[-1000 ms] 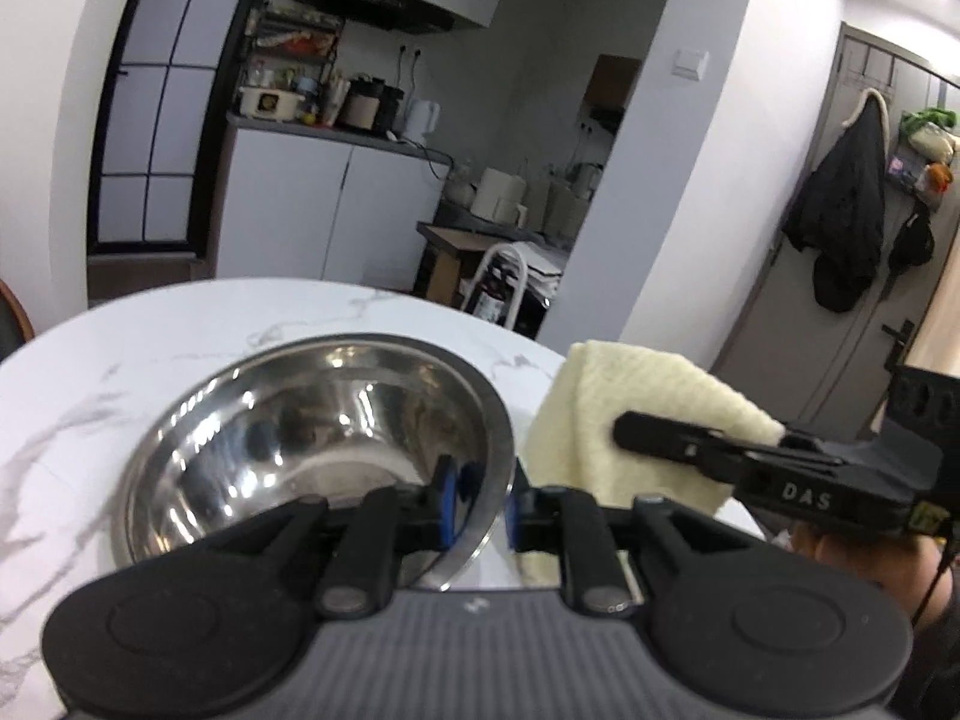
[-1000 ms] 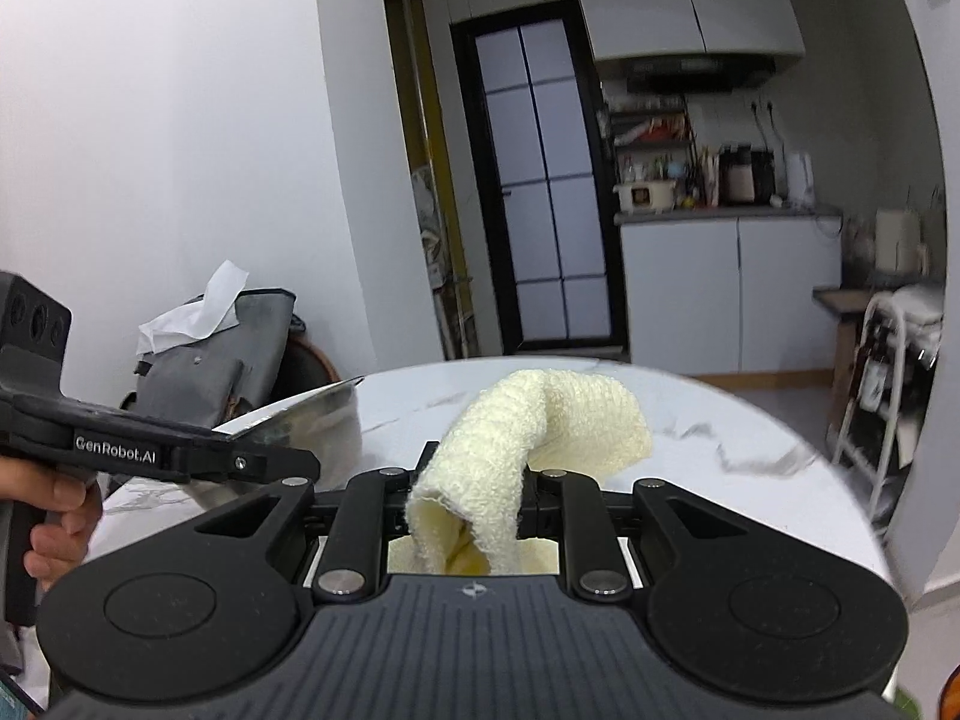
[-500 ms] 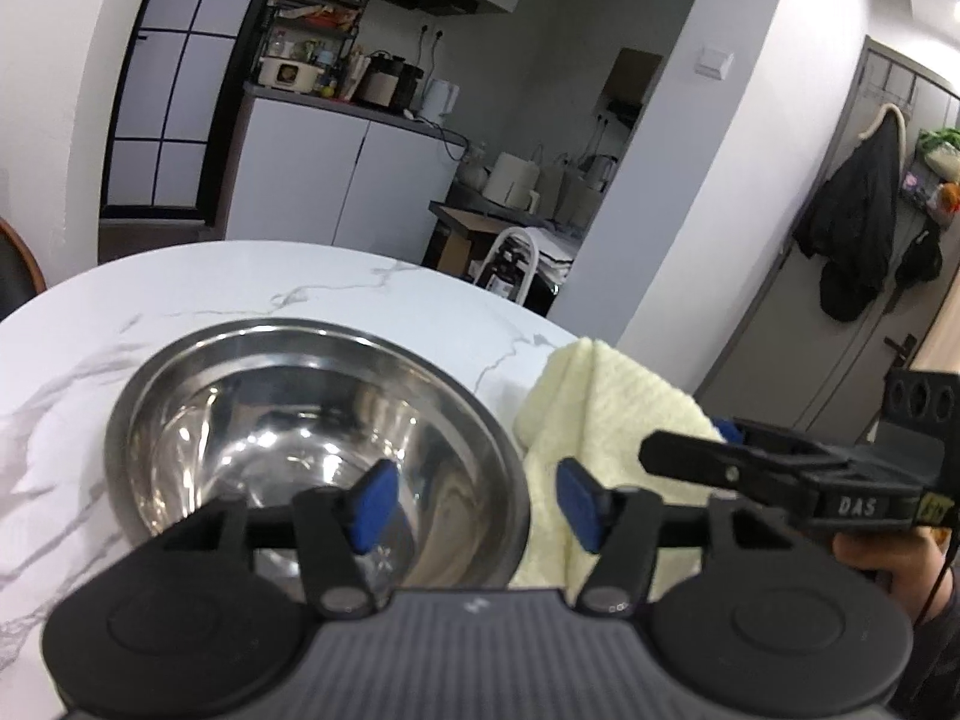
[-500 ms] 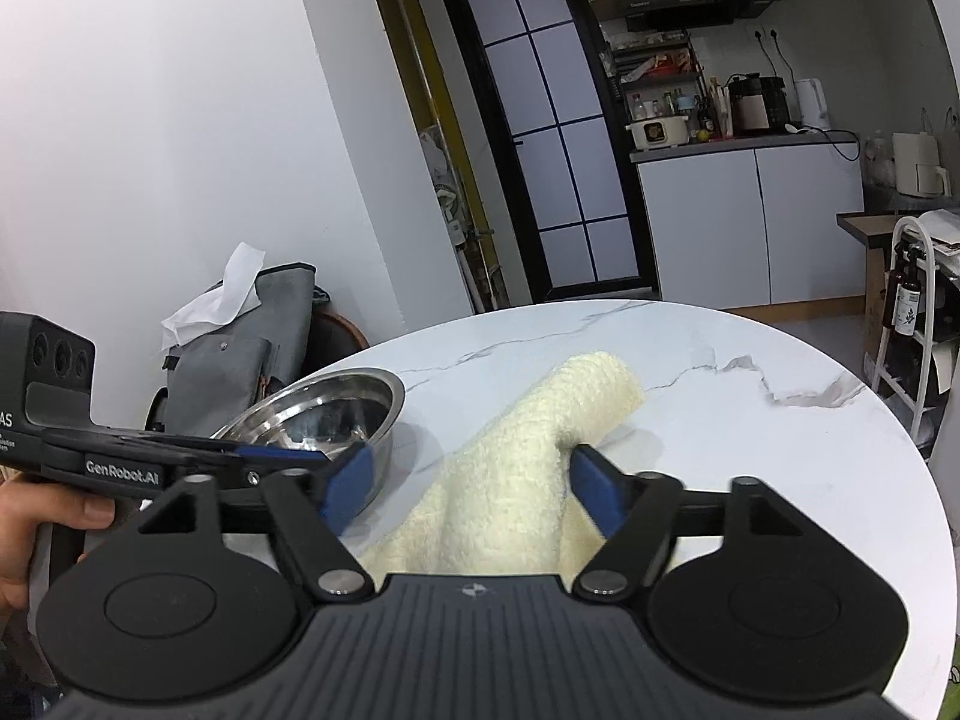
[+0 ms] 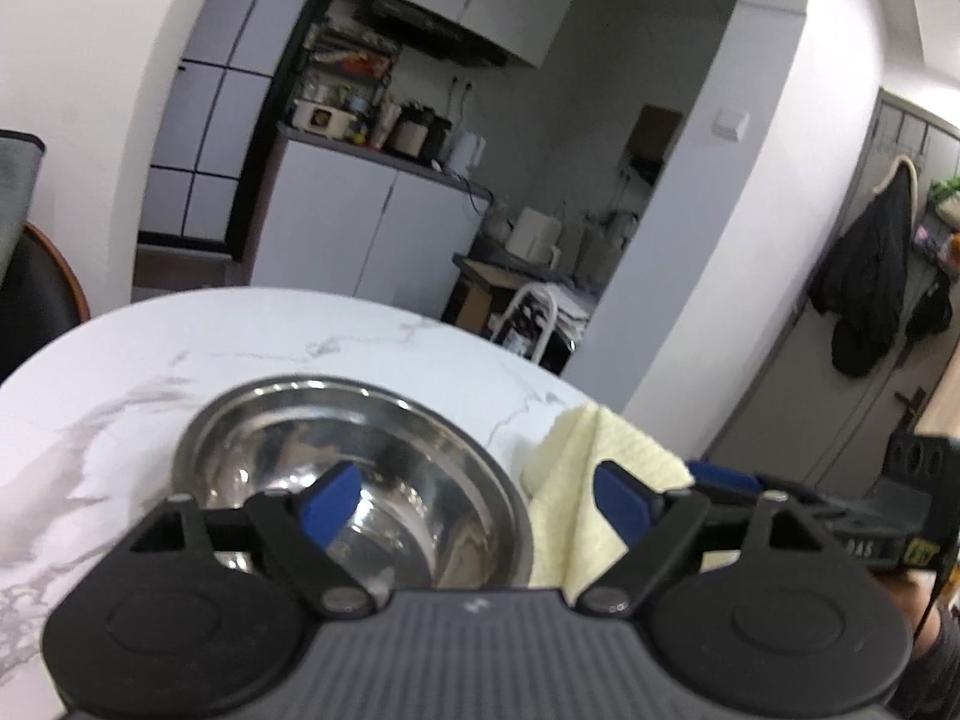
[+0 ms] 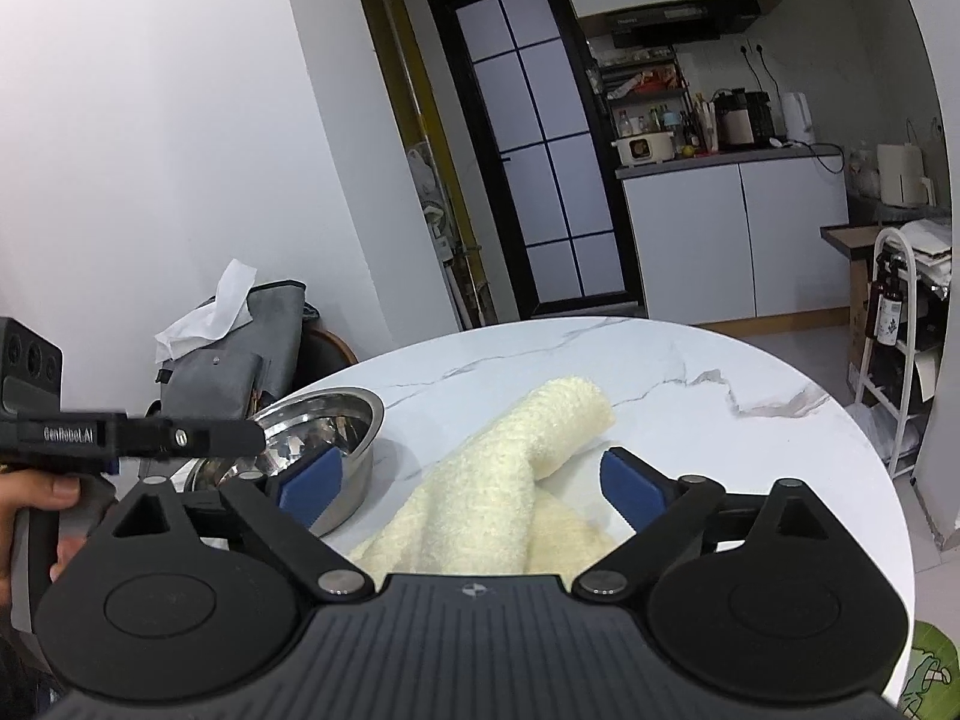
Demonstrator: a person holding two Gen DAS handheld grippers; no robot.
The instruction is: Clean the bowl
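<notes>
Both spread: left hand-held gripper (image 5: 477, 504) over round steel bowl (image 5: 360, 456), right hand-held gripper (image 6: 474, 480) over nubby yellow cloth (image 6: 510, 468)

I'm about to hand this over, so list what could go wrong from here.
1. Both tools are open: the left tool holds nothing, so the steel bowl sits loose on the smooth marble table and may slide when wiped.
2. The right tool straddles the yellow cloth without gripping it; closing on a thick fold may give a poor hold.
</notes>
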